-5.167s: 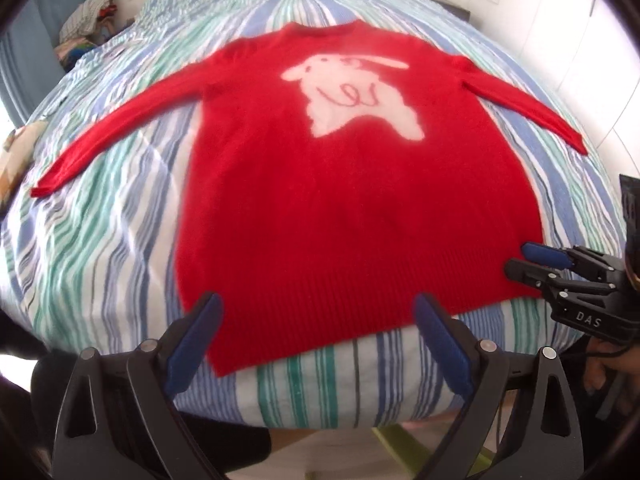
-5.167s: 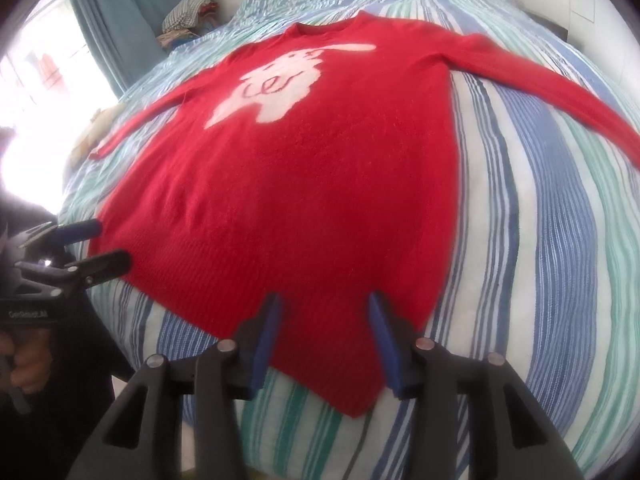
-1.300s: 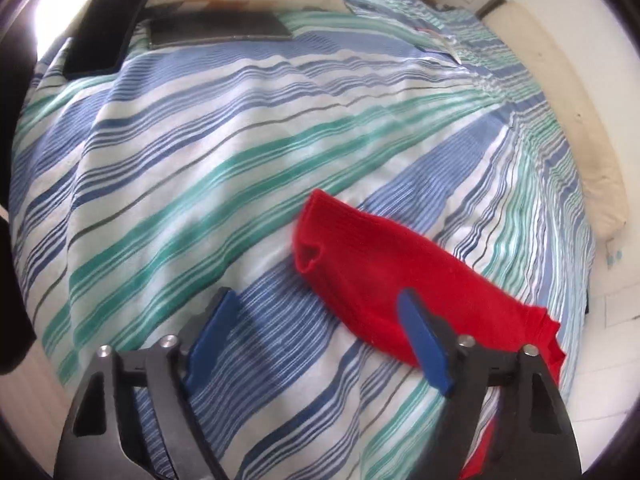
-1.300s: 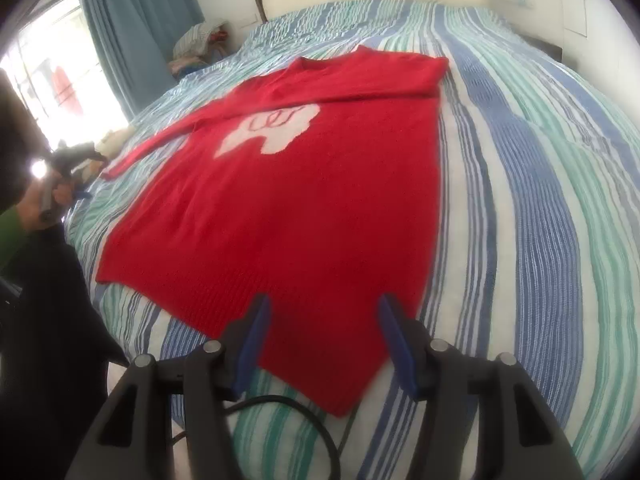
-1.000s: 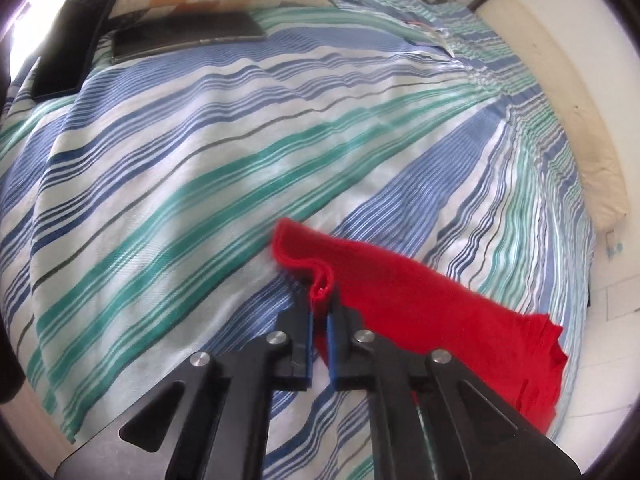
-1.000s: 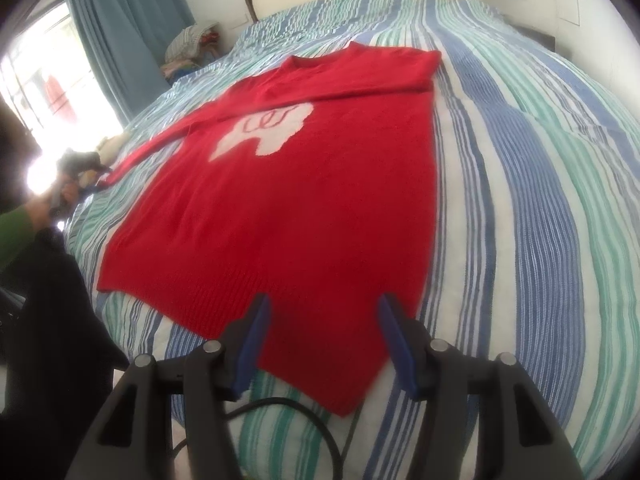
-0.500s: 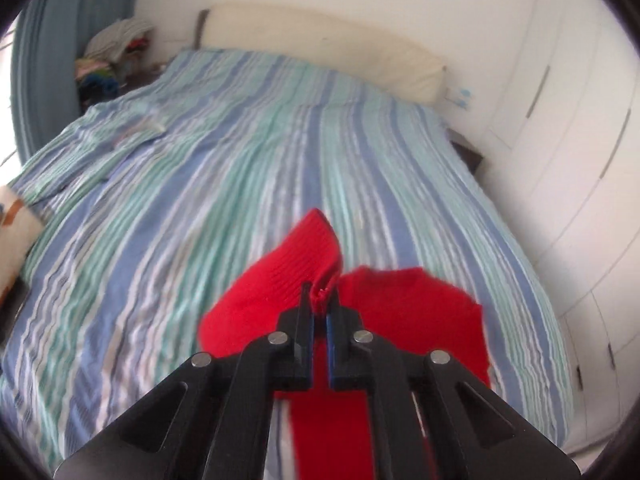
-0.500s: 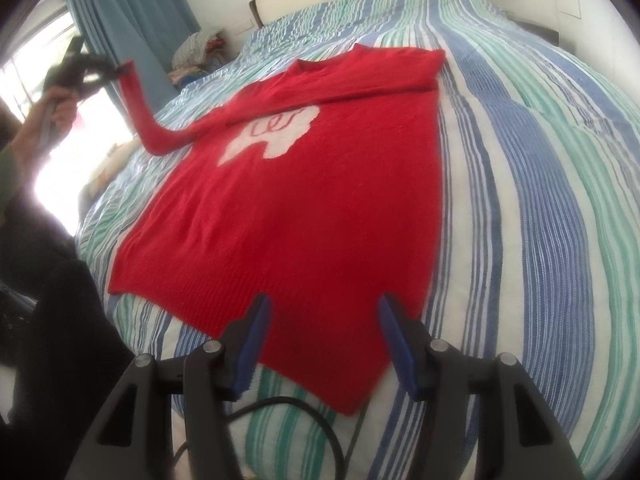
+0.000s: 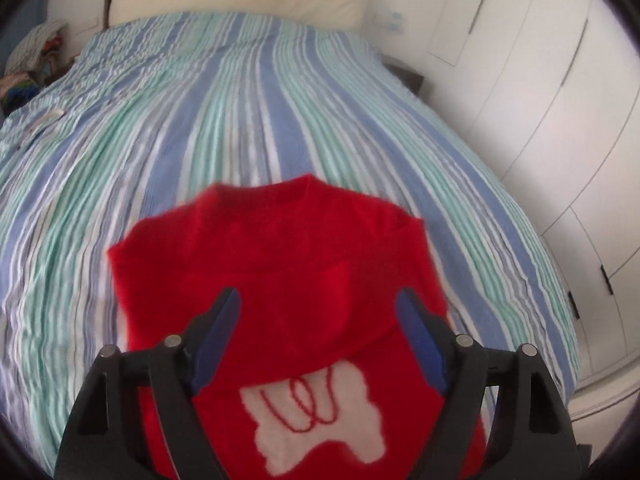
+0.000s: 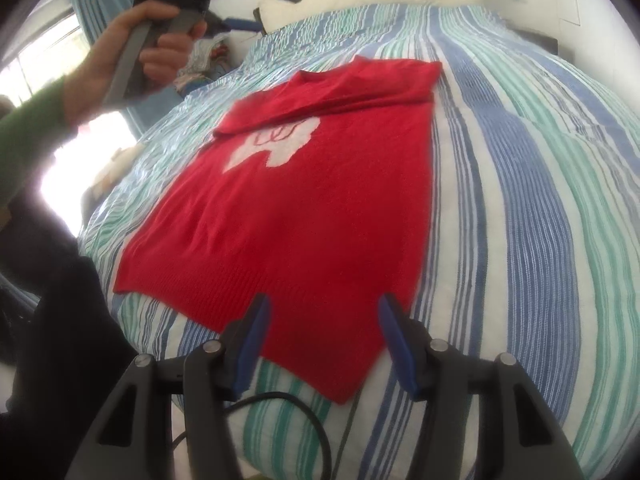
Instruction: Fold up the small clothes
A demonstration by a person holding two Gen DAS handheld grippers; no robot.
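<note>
Right wrist view: one red sweater (image 10: 304,216) lies flat on the striped bed (image 10: 540,208), both sleeves folded across its chest. The right gripper (image 10: 324,340) hovers open over the hem. The left gripper (image 9: 320,336), its jaws just opened and empty, hangs above the folded sleeves, held by one hand (image 10: 132,48).

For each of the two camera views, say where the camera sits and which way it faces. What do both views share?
Left wrist: above the red sweater's folded sleeves, facing the headboard; only the open left gripper shows.
Right wrist: at the foot of the striped bed, facing up it; the open right gripper shows, plus the hand holding the left gripper.
Shared: sweater, bed.
</note>
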